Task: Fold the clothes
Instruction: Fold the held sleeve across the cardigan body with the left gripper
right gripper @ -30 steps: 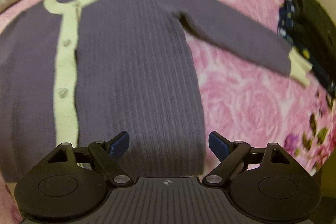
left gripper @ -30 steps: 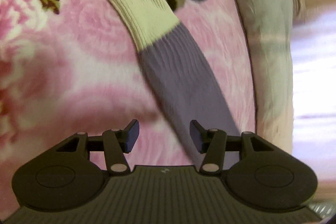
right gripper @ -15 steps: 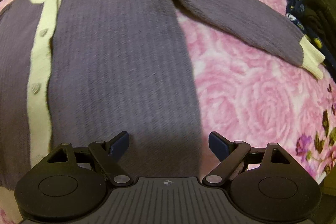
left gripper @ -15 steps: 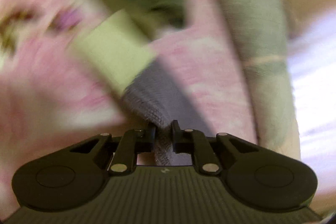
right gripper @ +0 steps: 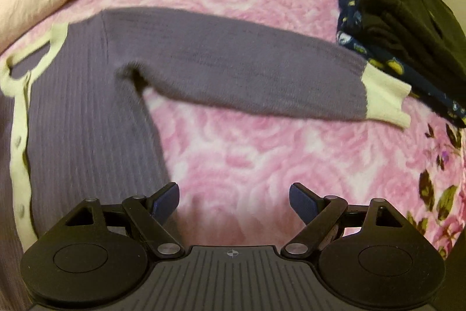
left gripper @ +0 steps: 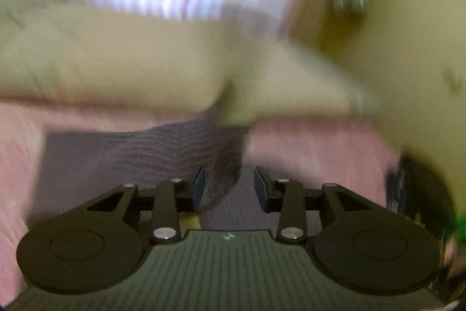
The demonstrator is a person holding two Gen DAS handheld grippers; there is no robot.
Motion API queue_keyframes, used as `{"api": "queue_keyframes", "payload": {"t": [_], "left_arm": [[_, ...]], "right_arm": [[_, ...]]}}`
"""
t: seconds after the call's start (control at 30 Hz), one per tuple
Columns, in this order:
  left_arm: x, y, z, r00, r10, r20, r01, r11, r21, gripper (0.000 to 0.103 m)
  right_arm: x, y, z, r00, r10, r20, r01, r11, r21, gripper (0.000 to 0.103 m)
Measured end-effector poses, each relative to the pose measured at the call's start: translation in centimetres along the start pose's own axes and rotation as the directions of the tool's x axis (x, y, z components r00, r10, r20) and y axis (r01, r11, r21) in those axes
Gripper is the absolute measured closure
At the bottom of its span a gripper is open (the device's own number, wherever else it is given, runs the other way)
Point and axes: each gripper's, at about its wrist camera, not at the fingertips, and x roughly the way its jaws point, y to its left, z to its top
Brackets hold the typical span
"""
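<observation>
- Since half a second ago the left gripper (left gripper: 228,187) goes from clamped on the sleeve to jaws parted, and its view swings off the cuff toward the beige pillow (left gripper: 116,63); the right wrist view slides off the cardigan body toward the other sleeve.
- Left gripper, nearest: fingers released, a fold of purple knit (left gripper: 180,147) bunched just ahead and brushing the inner face of the left-hand pad; nothing pinched, as far as the blur lets me tell.
- Left wrist view is badly smeared; pink blanket either side of the knit, pillow behind, bright window-like blur beyond. Cannot tell exactly where the sleeve end lands.
- Right gripper (right gripper: 233,201): fingers wide apart, holding nothing, hovering over bare pink floral blanket (right gripper: 247,165) just beside the cardigan's side edge.
- Cardigan (right gripper: 87,121): purple ribbed knit, pale yellow-green button band (right gripper: 19,153) and neckline, lying front-up and flat on the blanket, body at left of the right wrist view.
- Farther out: right-hand sleeve (right gripper: 247,72) is stretched straight out from the body, flat, pale cuff (right gripper: 384,98) touching or just overlapping the pile of dark clothes (right gripper: 407,28) at the blanket's far corner.
- Progress, my read: early. One sleeve looks just brought in and let go; the outstretched sleeve is not yet folded, body not yet folded.
- Left to do: fold that sleeve across, then fold the body up.
</observation>
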Motion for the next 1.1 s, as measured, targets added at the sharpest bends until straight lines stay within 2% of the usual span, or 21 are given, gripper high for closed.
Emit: {"api": "queue_keyframes", "payload": {"t": [0.07, 0.1, 0.2, 0.27, 0.33, 0.4, 0.47, 0.5, 0.57, 0.7, 0.77, 0.83, 0.87, 0.9, 0.93, 1.0, 1.07, 1.1], "left_arm": [[1.9, -0.7, -2.6, 0.991, 0.036, -0.131, -0.03, 0.999, 0.043, 0.07], [2.1, -0.3, -3.7, 0.984, 0.071, -0.164, -0.063, 0.997, 0.055, 0.07], [1.1, 2.3, -6.0, 0.961, 0.171, -0.219, -0.161, 0.985, 0.064, 0.07], [-0.1, 4.6, -6.6, 0.936, 0.268, -0.228, -0.257, 0.963, 0.079, 0.07], [-0.7, 7.3, -6.2, 0.896, 0.394, -0.203, -0.374, 0.918, 0.134, 0.069], [-0.7, 9.5, -5.5, 0.846, 0.509, -0.157, -0.472, 0.853, 0.222, 0.067], [-0.1, 10.8, -4.8, 0.825, 0.554, -0.111, -0.502, 0.809, 0.307, 0.06], [0.4, 11.2, -4.6, 0.822, 0.562, -0.093, -0.502, 0.792, 0.348, 0.059], [1.3, 11.7, -4.6, 0.829, 0.554, -0.075, -0.477, 0.77, 0.424, 0.059], [3.6, 11.8, -5.1, 0.846, 0.532, -0.032, -0.431, 0.719, 0.545, 0.061], [4.0, 12.2, -5.3, 0.86, 0.509, -0.033, -0.403, 0.718, 0.567, 0.069], [4.1, 12.6, -5.7, 0.869, 0.493, -0.035, -0.384, 0.719, 0.579, 0.085], [4.1, 12.8, -5.9, 0.867, 0.497, -0.033, -0.385, 0.711, 0.588, 0.087], [4.2, 13.1, -6.0, 0.863, 0.505, -0.027, -0.392, 0.702, 0.595, 0.087], [4.3, 13.5, -6.1, 0.859, 0.511, -0.021, -0.4, 0.696, 0.597, 0.088], [4.3, 14.0, -6.5, 0.855, 0.519, -0.009, -0.409, 0.685, 0.603, 0.088], [4.5, 14.3, -7.1, 0.848, 0.531, -0.001, -0.415, 0.664, 0.621, 0.088], [4.9, 14.2, -7.8, 0.84, 0.543, -0.005, -0.411, 0.642, 0.647, 0.088]], "right_arm": [[0.1, 0.0, 0.5, 0.999, 0.032, 0.018, -0.032, 0.999, 0.003, 0.018], [0.2, -0.1, 0.8, 0.998, 0.05, 0.027, -0.05, 0.999, 0.004, 0.018], [0.6, 0.1, 1.5, 0.991, 0.124, 0.054, -0.124, 0.992, 0.011, 0.018], [1.0, 0.3, 1.9, 0.975, 0.213, 0.07, -0.216, 0.976, 0.042, 0.018], [1.8, 0.4, 2.3, 0.939, 0.334, 0.081, -0.342, 0.933, 0.111, 0.018], [2.9, 0.8, 2.9, 0.898, 0.431, 0.094, -0.441, 0.875, 0.199, 0.018], [4.0, 1.5, 3.5, 0.857, 0.501, 0.116, -0.512, 0.811, 0.283, 0.018], [4.5, 1.9, 3.8, 0.84, 0.526, 0.13, -0.538, 0.781, 0.317, 0.018], [5.7, 2.7, 4.4, 0.818, 0.553, 0.157, -0.568, 0.734, 0.372, 0.018], [7.4, 3.6, 5.3, 0.803, 0.563, 0.195, -0.583, 0.674, 0.455, 0.018], [7.9, 3.9, 5.6, 0.794, 0.568, 0.216, -0.594, 0.651, 0.472, 0.018], [8.4, 4.3, 5.9, 0.796, 0.561, 0.226, -0.593, 0.651, 0.473, 0.022], [8.8, 4.7, 6.0, 0.799, 0.558, 0.223, -0.59, 0.656, 0.471, 0.038], [9.2, 5.0, 6.0, 0.801, 0.557, 0.219, -0.587, 0.661, 0.468, 0.059], [9.6, 5.4, 6.1, 0.804, 0.555, 0.215, -0.584, 0.665, 0.465, 0.068], [9.4, 6.2, 6.3, 0.813, 0.532, 0.237, -0.58, 0.702, 0.414, 0.094], [9.2, 7.0, 6.4, 0.82, 0.507, 0.264, -0.572, 0.74, 0.355, 0.095], [8.9, 7.7, 6.4, 0.835, 0.479, 0.271, -0.547, 0.779, 0.307, 0.096]]}}
